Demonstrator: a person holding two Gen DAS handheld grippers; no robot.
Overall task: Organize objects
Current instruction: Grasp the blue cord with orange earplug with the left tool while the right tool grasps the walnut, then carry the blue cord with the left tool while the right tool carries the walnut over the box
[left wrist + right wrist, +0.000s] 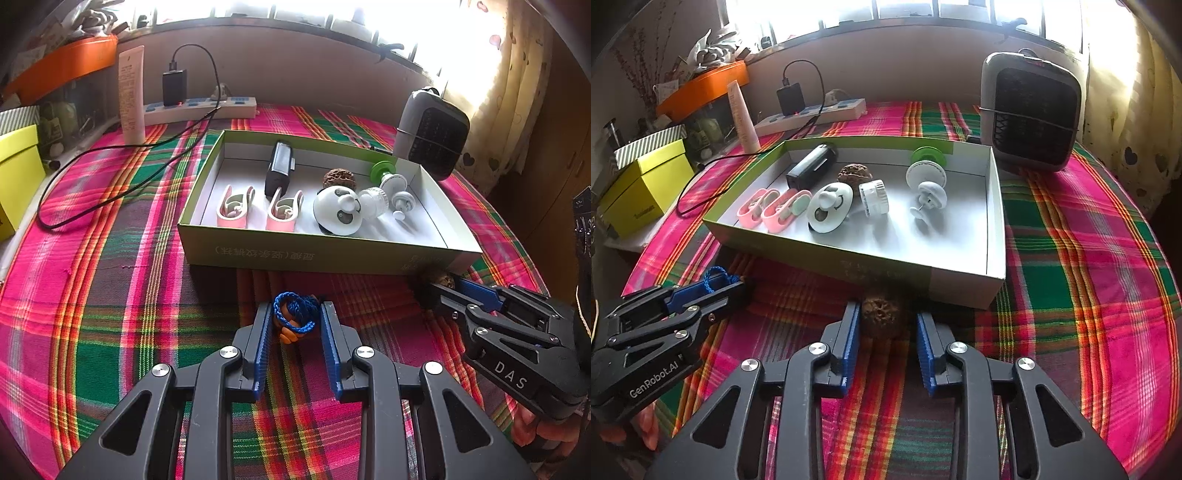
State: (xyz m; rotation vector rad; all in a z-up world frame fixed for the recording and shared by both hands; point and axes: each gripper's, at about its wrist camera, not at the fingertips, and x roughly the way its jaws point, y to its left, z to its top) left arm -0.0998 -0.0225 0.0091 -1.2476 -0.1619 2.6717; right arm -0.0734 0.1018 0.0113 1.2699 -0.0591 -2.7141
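A shallow green-and-white box lies on the plaid cloth. It holds two pink clips, a black device, a walnut, a panda-faced disc and white spools. In front of it, my left gripper is shut on a blue cord with an orange piece. My right gripper has its jaws narrowed onto a second walnut by the box's front wall. The walnut's right side is in shadow.
A grey heater stands behind the box's right corner. A power strip with a black charger, its cable looping over the cloth, and a white tube sit at the back left. A yellow box is at the left edge.
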